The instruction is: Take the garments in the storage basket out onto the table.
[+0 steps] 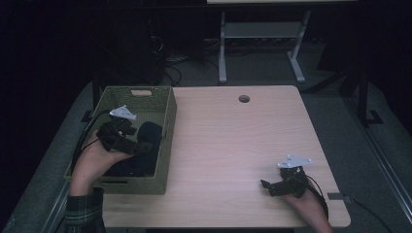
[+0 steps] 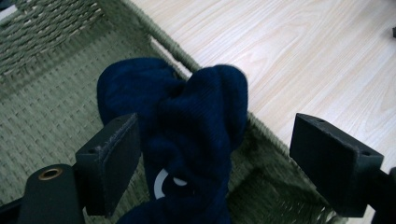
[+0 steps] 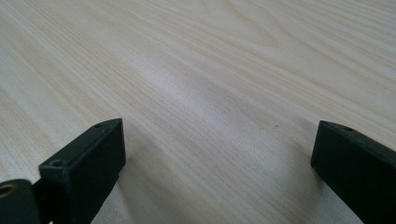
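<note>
A dark blue sock [image 2: 187, 135] lies bunched in the woven basket [image 1: 165, 145] at the table's [image 1: 233, 145] left. The left gripper [image 2: 215, 163] hangs over it, jaws spread. It looks soft and light; the raised fold suits pinching. Its lower end is cut off. The right gripper [image 3: 215, 172] rests apart, jaws spread.

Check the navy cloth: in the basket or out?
In. The navy cloth lies bunched on the woven basket's floor, between the open left gripper's jaws.
</note>
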